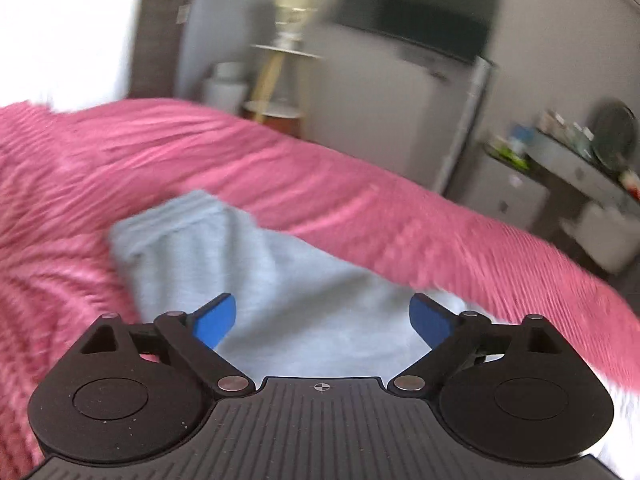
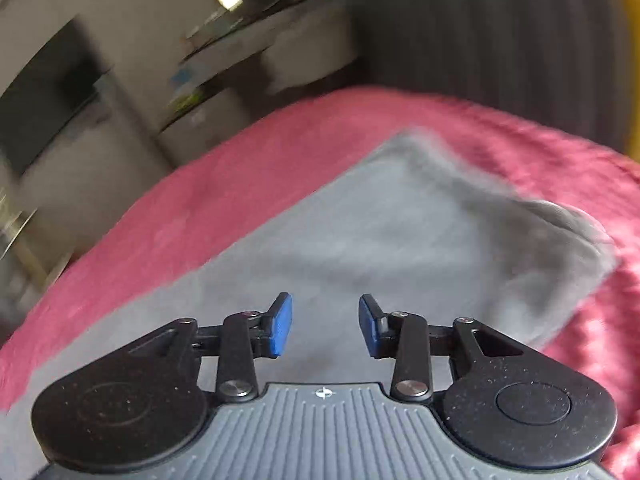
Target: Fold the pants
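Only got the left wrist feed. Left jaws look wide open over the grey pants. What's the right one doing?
Observer: The right gripper is open too, less wide, with nothing between its pads; grey pants lie beneath it.
Operator: Is the far end of the pants flat on that side?
Observer: No, the far corner looks bunched and thick, resting on the pink blanket.
Operator: Anything behind the bed there?
Observer: A dark ribbed surface, with a yellow strip at the picture's right edge. It is too blurred to name.
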